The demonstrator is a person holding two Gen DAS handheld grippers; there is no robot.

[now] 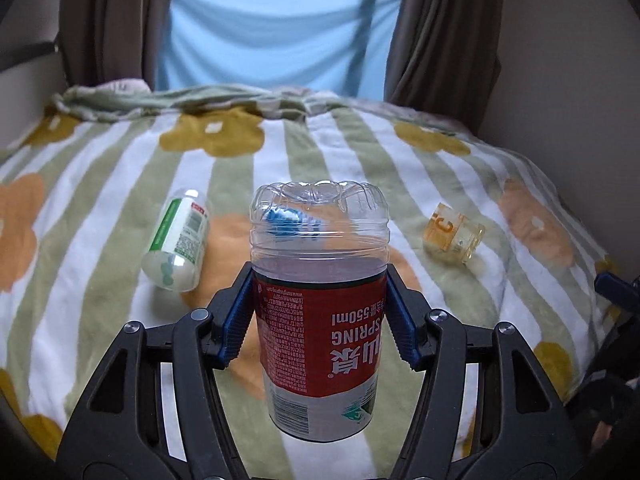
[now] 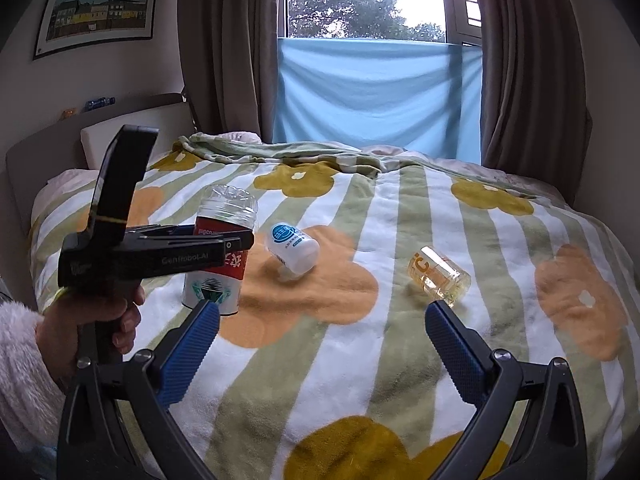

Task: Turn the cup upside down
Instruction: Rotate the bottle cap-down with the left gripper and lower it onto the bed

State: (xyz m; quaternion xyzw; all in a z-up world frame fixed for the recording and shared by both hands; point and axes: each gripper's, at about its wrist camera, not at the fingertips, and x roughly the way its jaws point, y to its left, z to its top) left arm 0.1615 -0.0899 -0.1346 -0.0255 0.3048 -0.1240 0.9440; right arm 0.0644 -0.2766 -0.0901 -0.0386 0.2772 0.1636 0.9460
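Observation:
The cup [image 1: 320, 320] is a cut-off clear plastic bottle with a red label. It stands upside down: the moulded bottle base is on top, the print reads inverted, and the open end points down at the blanket. My left gripper [image 1: 319, 280] is shut on its sides, with the blue pads [image 1: 236, 320] pressed against the label. In the right wrist view the same cup [image 2: 224, 216] sits in the left gripper [image 2: 236, 242], which a hand holds at the left. Whether its rim touches the blanket I cannot tell. My right gripper [image 2: 323, 312] is open over the bed with nothing between its fingers.
A white pill bottle [image 1: 178, 240] [image 2: 292, 250] lies on its side on the striped, flowered blanket [image 2: 360, 360]. A clear yellow jar [image 1: 454, 232] [image 2: 438, 276] lies tipped over to the right. Curtains, a blue cloth and a window are behind the bed.

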